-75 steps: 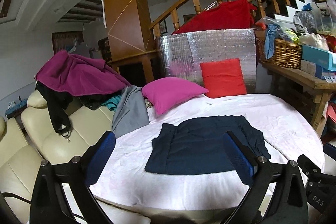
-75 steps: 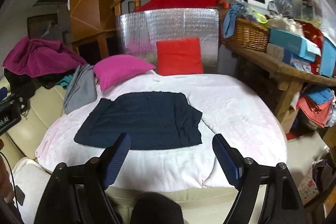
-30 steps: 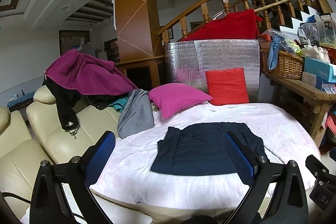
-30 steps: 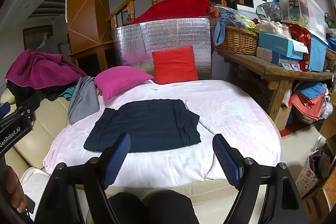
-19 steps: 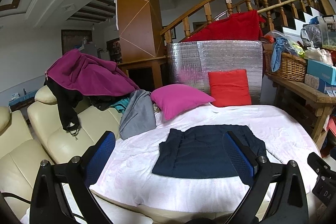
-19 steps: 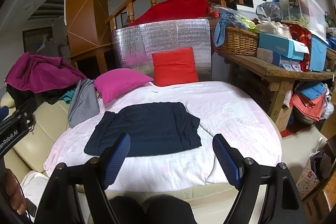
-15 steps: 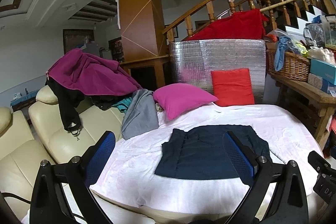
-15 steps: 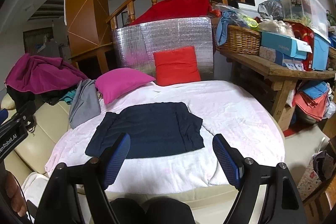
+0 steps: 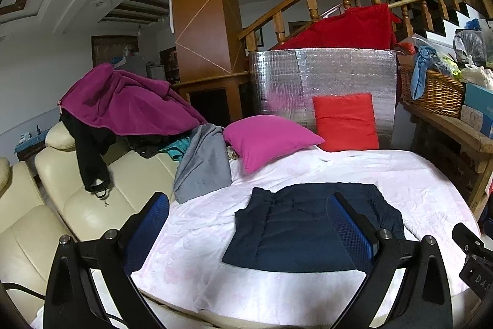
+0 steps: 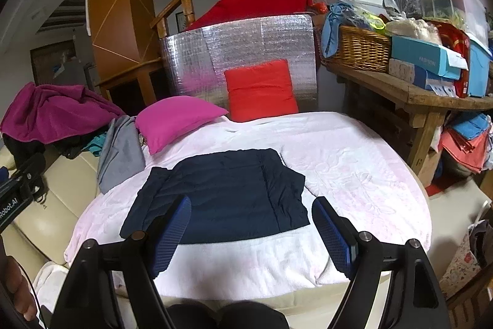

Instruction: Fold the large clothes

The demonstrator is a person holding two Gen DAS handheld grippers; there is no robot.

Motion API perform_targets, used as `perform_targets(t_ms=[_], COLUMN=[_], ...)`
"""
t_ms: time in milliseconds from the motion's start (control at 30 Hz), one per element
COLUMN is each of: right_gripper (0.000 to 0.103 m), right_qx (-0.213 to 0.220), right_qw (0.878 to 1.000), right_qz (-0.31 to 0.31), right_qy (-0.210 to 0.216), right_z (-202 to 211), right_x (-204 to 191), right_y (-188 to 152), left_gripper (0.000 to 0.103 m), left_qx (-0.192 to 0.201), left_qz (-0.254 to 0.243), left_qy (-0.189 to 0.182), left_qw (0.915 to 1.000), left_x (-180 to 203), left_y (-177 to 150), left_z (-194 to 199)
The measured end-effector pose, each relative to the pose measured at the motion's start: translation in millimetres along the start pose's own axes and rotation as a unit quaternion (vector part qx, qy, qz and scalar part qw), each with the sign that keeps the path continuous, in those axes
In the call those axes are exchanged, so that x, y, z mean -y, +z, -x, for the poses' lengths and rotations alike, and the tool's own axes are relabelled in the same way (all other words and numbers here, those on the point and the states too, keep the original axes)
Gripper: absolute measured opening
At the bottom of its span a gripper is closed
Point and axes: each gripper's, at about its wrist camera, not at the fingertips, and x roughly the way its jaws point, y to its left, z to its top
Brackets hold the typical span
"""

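Observation:
A dark navy garment [image 9: 295,227] [image 10: 222,196] lies folded flat in a rough rectangle on the pale pink blanket [image 9: 197,261] [image 10: 354,168] that covers a round surface. My left gripper [image 9: 249,221] hangs open in front of the blanket's near edge, its blue pads wide apart, nothing between them. My right gripper [image 10: 251,224] is also open and empty, held short of the garment's near hem. Neither gripper touches the cloth. A pile of other clothes, a magenta fleece [image 9: 123,104] on top, a black piece and a grey one [image 9: 203,162], rests on the sofa back at the left.
A magenta cushion [image 9: 268,137] and a red cushion [image 9: 345,122] lean at the far side against a silver foil panel [image 9: 323,76]. A cream leather sofa [image 9: 61,205] runs along the left. A wooden bench [image 10: 406,94] with a wicker basket [image 10: 360,48] and boxes stands at the right.
Both grippers have drawn back from the round surface, so the navy garment looks smaller and farther off. The garment itself has not moved. Both grippers stay open.

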Motion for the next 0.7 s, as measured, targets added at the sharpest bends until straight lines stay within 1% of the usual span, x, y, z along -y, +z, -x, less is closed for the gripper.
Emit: perform_targets(t_ms=[400, 700], right_gripper=[0.084, 0.084], right_qx=[-0.008, -0.011], right_qw=[1.0, 1.0], right_qz=[-0.022, -0.018], right_qy=[-0.012, -0.012], right_z=[-30.1, -38.9], right_x=[9.5, 0.3], right_y=[8.4, 7.7], left_gripper=[0.102, 0.102], left_qx=[-0.014, -0.018], left_qz=[-0.006, -0.002], left_qy=[-0.009, -0.01], left_qw=[0.9998, 0.9998], left_x=[14.3, 11.1], left_y=[5.8, 6.0], left_z=[-29.7, -35.2])
